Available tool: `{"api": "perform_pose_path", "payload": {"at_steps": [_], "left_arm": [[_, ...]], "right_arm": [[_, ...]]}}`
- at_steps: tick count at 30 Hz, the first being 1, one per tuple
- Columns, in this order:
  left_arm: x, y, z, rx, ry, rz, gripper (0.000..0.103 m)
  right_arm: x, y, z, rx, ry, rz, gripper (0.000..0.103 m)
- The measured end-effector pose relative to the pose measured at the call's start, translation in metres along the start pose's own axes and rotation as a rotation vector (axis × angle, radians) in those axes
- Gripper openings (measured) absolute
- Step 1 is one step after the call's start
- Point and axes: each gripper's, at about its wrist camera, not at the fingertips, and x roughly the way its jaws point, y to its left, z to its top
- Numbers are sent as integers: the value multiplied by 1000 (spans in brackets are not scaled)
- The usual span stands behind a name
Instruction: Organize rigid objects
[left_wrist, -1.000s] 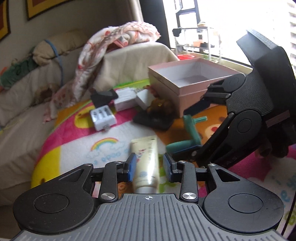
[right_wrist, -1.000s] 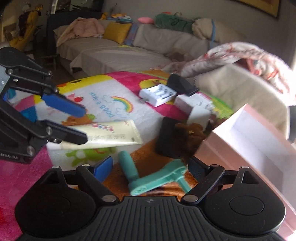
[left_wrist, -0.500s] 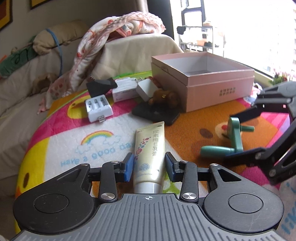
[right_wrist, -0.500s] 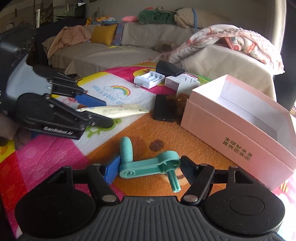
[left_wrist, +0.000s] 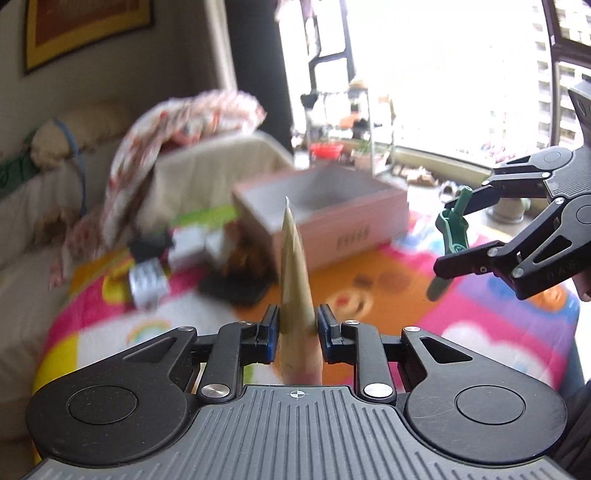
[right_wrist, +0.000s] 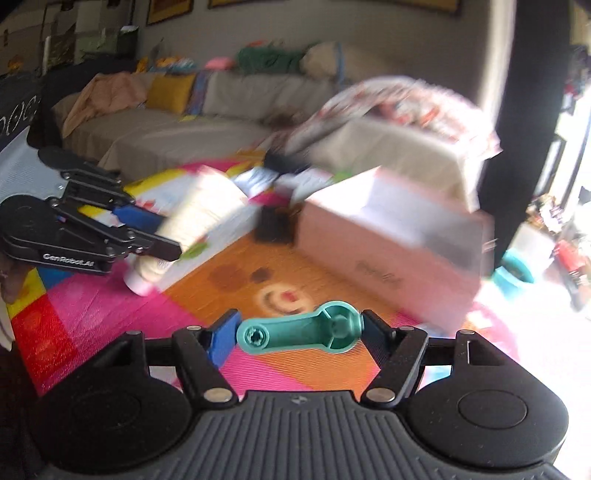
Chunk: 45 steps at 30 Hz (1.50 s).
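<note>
A cream tube (left_wrist: 296, 280), seen edge-on at centre frame in the left wrist view, stands clamped between the blue pads of the left gripper (left_wrist: 295, 334), whose jaws have just been closing on it, above a bright play mat (left_wrist: 373, 280). At right of that frame, the right gripper (left_wrist: 456, 236) grips a teal crank handle (left_wrist: 452, 230); its own camera shows the handle (right_wrist: 301, 332) pinched end to end at lower centre. Behind both, in mid-frame, sits an open pink box (left_wrist: 332, 218). Blurred small items lie left of the box, before a draped sofa (right_wrist: 221, 110).
</note>
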Motion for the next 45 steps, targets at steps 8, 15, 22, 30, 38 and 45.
{"api": "perform_pose_path", "payload": {"at_steps": [8,15,22,30,38,45], "left_arm": [[-15,-10,68,50,-165,-45,25],[24,10,147,30,-208,-78,24],[111,43,190,-164,-180,-211,25],[150,79,137,-316,-153,-192,25],[135,116,26,-437,-149,-1,25],[144,156,-27,-716,-153,6,25]], "right_arm": [[-35,-27,24,49,-156,-101,71],[-23,-55,69,57,-228,-173,71],[36,-88,111,96,-252,-236,73],[76,-76,53,81,-90,-228,84],[89,-46,6,108,6,-99,84],[104,-24,6,113,-48,-54,84]]}}
